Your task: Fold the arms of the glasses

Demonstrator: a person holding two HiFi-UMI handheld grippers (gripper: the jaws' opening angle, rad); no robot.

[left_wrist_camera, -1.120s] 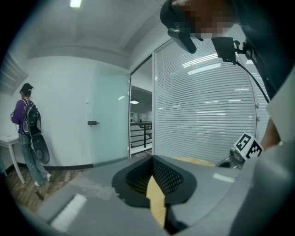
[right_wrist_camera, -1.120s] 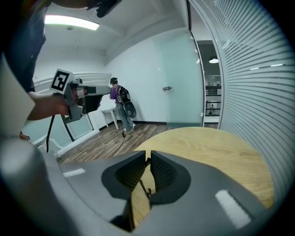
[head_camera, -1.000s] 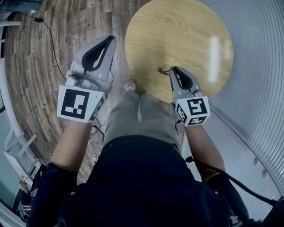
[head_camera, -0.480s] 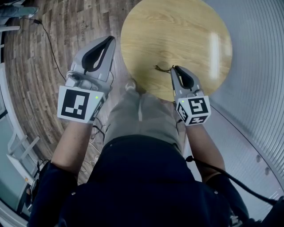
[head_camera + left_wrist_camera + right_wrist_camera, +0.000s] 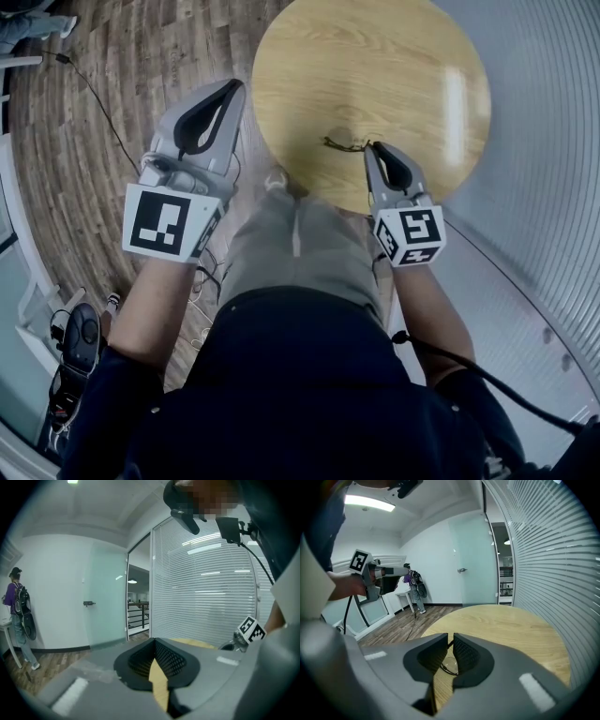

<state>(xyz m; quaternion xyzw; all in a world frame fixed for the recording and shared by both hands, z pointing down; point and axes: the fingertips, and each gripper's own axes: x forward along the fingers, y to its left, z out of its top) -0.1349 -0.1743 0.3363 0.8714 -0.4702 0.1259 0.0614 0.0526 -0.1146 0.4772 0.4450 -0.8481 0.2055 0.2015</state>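
Note:
Thin dark-framed glasses lie on the near part of the round wooden table. My right gripper sits at their right end. In the right gripper view its jaws are almost together, with a thin arm of the glasses caught in the narrow slot of the right gripper; a lens rim shows below. My left gripper hovers over the wooden floor left of the table, shut and holding nothing. In the left gripper view the left gripper has its tips meeting.
A wall of blinds curves round the table's right side. A cable runs over the floor at the left, and dark gear lies at the lower left. A person with a backpack stands far off by a white desk.
The right gripper and the glasses stay together at the table's near edge, barely shifted. The head view has drifted, bringing dark gear into sight at the lower left. The left gripper holds still.

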